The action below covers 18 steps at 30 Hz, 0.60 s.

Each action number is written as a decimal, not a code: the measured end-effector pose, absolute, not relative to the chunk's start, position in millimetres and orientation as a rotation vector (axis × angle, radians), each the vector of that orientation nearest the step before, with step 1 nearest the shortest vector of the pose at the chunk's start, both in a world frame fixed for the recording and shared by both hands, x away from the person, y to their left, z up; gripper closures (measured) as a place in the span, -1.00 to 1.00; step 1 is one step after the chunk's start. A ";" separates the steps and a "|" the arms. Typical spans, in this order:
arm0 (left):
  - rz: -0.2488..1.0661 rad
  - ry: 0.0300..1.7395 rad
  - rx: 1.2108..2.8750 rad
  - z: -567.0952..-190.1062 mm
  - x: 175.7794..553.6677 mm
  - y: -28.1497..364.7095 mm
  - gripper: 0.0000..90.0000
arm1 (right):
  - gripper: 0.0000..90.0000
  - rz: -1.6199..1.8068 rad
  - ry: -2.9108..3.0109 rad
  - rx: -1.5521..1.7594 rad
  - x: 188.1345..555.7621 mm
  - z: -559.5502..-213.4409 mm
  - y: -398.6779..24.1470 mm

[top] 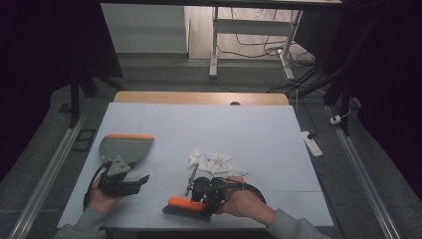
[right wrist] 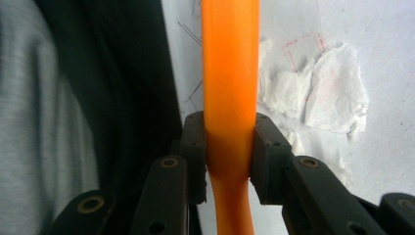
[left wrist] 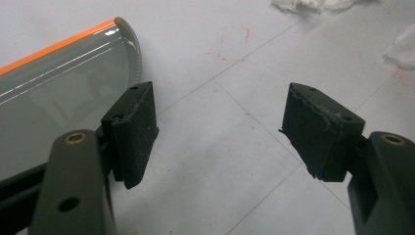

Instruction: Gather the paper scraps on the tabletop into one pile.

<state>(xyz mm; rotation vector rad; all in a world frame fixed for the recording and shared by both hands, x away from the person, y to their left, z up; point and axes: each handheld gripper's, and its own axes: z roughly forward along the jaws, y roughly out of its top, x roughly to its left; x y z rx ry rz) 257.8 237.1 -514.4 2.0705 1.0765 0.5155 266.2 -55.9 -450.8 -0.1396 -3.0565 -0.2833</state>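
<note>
Two grippers on the white table: right gripper is clamped on the orange brush at the near edge, just below the torn paper scraps. Left gripper has its jaws spread with nothing between them, just beside the grey dustpan with orange lip.

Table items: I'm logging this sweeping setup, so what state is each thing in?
Grey dustpan with orange edge: flat on the white table, not gripped.
Orange-backed hand brush: clamped in the right gripper.
Left gripper: open, beside the dustpan.
Crumpled white paper scraps: piled loose, unswept.
</note>
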 end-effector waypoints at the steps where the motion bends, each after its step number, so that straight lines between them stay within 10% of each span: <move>1: 0.518 1.077 2.068 -514.0 257.6 237.7 -0.33 | 0.57 -0.263 -3.064 -0.153 267.5 -450.5 -54.2; 18: 0.509 1.082 2.074 -515.3 259.1 238.4 -0.33 | 0.57 -0.434 -3.205 -0.510 354.7 -432.3 -81.6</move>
